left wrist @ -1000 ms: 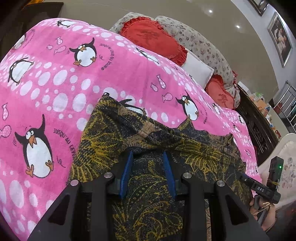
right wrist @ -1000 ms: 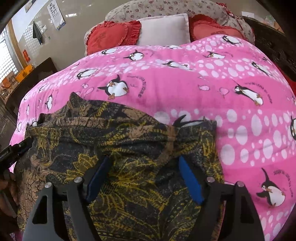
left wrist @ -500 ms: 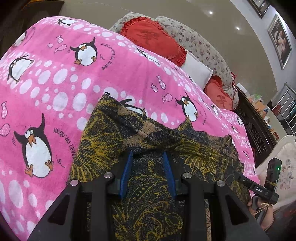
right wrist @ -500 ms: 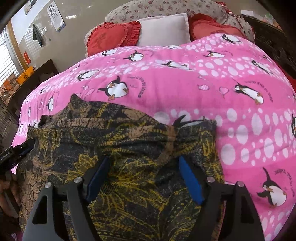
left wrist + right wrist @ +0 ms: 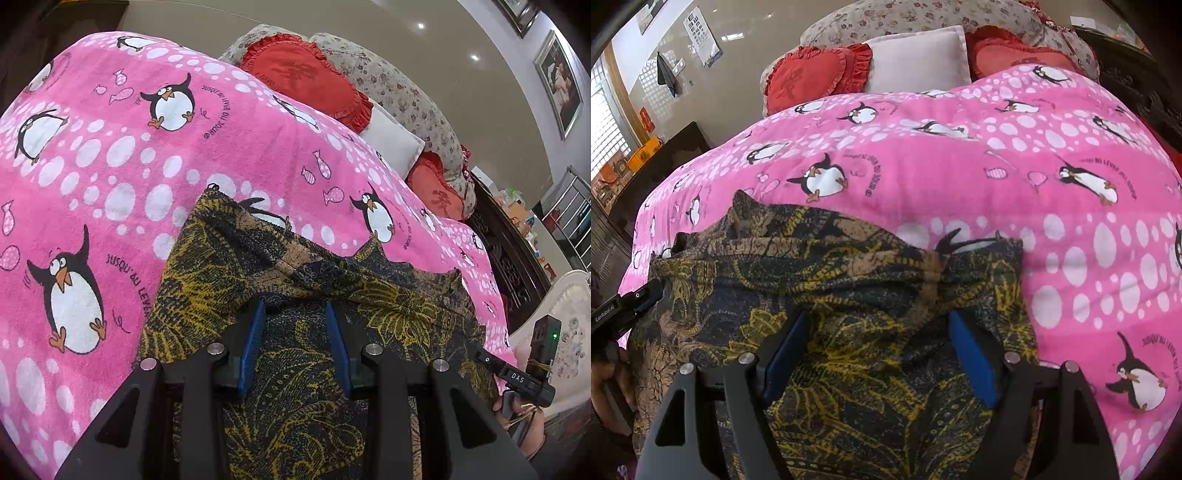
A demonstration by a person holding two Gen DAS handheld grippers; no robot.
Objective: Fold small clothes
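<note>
A dark garment with a yellow and brown leaf print (image 5: 295,266) lies spread on a pink penguin blanket (image 5: 110,166). Its bunched far edge runs across both views. My left gripper (image 5: 293,314) hovers over the garment's near part, its blue pads a narrow gap apart with flat cloth showing between them and nothing pinched. In the right wrist view the same garment (image 5: 849,266) fills the lower middle. My right gripper (image 5: 879,325) stands wide open above it, nothing between its fingers. The other gripper's body shows at each view's edge, held by a hand.
Red heart cushions (image 5: 303,74), a white pillow (image 5: 916,59) and a floral bolster (image 5: 406,96) line the far end of the bed. Dark carved wooden furniture (image 5: 509,266) stands beside the bed. Pink blanket (image 5: 1071,258) lies bare to the right of the garment.
</note>
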